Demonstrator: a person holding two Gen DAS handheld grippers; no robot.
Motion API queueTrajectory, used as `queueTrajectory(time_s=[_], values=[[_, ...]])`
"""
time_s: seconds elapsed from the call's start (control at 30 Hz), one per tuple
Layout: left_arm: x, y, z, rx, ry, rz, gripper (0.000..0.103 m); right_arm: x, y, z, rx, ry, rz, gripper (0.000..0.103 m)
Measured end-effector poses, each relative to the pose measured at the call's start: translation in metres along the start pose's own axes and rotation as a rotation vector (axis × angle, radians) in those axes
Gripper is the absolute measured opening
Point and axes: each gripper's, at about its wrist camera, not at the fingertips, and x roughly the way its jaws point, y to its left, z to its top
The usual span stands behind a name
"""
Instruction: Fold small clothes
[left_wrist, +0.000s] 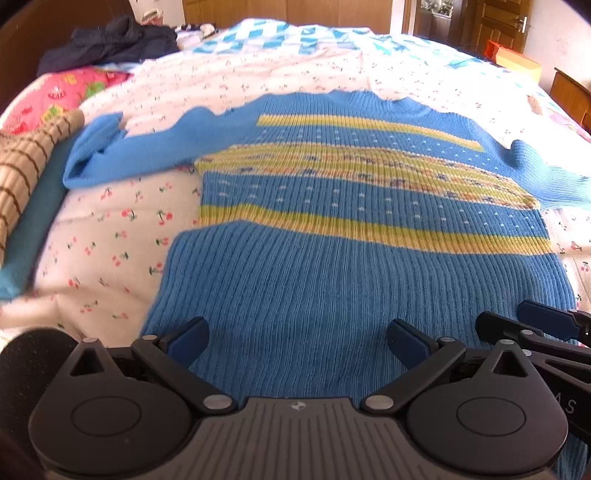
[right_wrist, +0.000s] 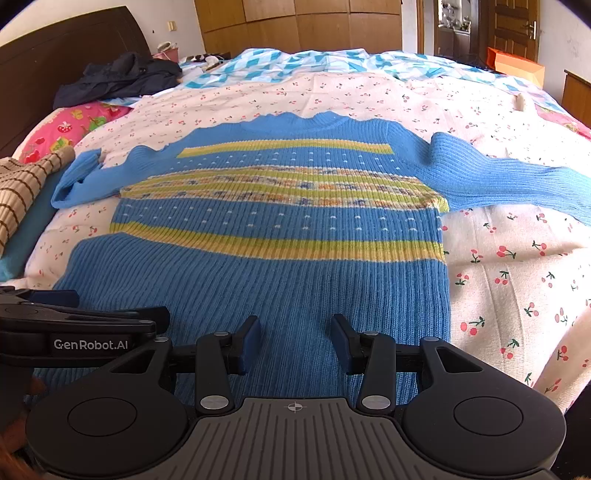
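Right now your left gripper (left_wrist: 297, 341) and right gripper (right_wrist: 294, 341) hang side by side over the near hem of the blue knitted sweater (right_wrist: 280, 229), both angled down toward it. Each has its fingers apart, the left wider, with nothing clamped. You have the sweater lying flat, front up, on the cherry-print bedspread (right_wrist: 517, 258), sleeves spread left and right, collar at the far end.

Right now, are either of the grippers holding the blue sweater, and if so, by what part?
Nothing is held. The left gripper and right gripper both stand open over the blue sweater near its hem, pads apart, no fabric pinched.
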Motion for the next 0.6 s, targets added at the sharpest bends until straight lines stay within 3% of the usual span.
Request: queueTrajectory(time_s=[0.6], values=[[-0.0041, -0.0022, -0.0014, 0.029, -0.029, 0.019, 0.103, -0.0027, 0.0014, -0.0002, -0.008, -0.010, 0.005, 0.042]])
